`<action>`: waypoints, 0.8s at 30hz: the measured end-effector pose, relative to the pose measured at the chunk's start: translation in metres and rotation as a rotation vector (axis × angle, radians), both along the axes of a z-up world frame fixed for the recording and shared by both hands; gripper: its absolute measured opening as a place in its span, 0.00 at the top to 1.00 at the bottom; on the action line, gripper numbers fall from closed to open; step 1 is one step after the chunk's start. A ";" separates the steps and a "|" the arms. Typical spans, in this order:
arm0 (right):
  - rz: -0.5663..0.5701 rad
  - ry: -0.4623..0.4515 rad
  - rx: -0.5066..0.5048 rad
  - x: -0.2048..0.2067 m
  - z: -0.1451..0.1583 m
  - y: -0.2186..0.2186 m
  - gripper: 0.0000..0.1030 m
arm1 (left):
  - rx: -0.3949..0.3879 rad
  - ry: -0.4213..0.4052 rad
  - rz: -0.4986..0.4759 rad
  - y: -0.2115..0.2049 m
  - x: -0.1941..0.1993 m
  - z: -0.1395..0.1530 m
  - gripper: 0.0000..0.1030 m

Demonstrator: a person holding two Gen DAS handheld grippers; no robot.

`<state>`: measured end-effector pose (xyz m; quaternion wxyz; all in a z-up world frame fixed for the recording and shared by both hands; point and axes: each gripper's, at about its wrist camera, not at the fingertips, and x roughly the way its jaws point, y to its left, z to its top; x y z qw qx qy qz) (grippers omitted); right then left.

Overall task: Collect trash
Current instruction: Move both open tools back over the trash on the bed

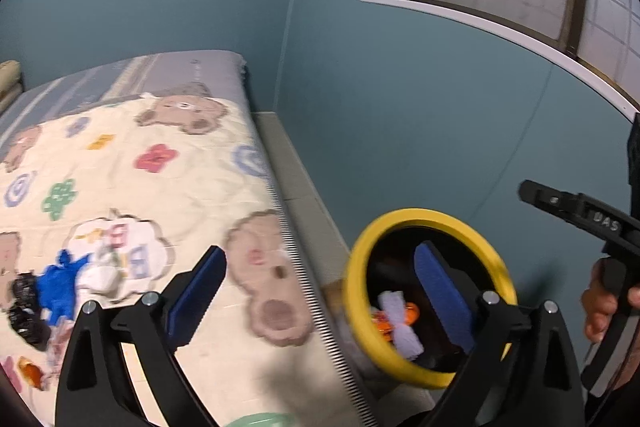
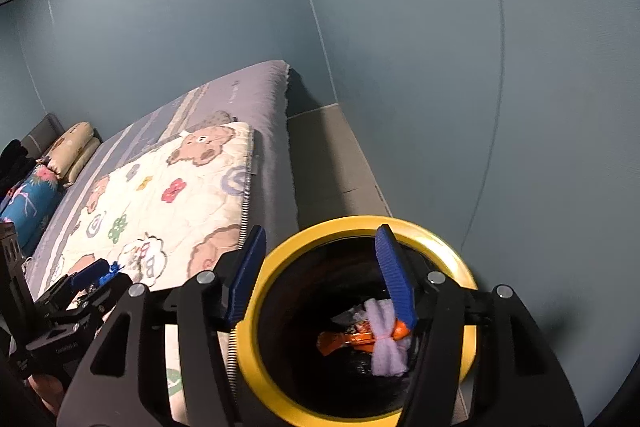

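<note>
Both hand-held grippers released: right hand-held gripper (image 2: 324, 283) over yellow-rimmed bin (image 2: 280, 399) holding lilac wad (image 2: 382, 347), left hand-held gripper (image 1: 320, 287) near bed (image 1: 160, 187) scraps (image 1: 60, 287)

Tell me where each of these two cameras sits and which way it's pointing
Left wrist: rides the left gripper, aimed across the bed quilt toward the teal wall; open fingers frame the yellow-rimmed bin; the person's right hand holds the other gripper.
Right wrist: rides the right gripper, open, looking down into the bin beside the bed; the left gripper shows at lower left.
Shared: bin, quilt, wall, orange wrapper and pale tissue inside.
</note>
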<state>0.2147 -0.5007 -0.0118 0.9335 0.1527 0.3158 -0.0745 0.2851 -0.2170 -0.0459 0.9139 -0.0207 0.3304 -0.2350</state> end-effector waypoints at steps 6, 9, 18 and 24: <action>0.079 -0.020 -0.008 -0.001 0.011 0.042 0.39 | 0.016 -0.014 0.091 0.052 -0.004 0.006 0.10; 0.128 -0.029 -0.023 0.000 0.018 0.068 0.37 | 0.036 -0.018 0.146 0.080 -0.003 0.006 0.10; 0.274 -0.038 -0.041 0.010 0.027 0.147 0.31 | 0.067 0.006 0.322 0.175 0.005 -0.008 0.10; 0.345 -0.026 -0.061 0.024 0.020 0.194 0.31 | 0.087 0.046 0.429 0.231 0.016 -0.026 0.10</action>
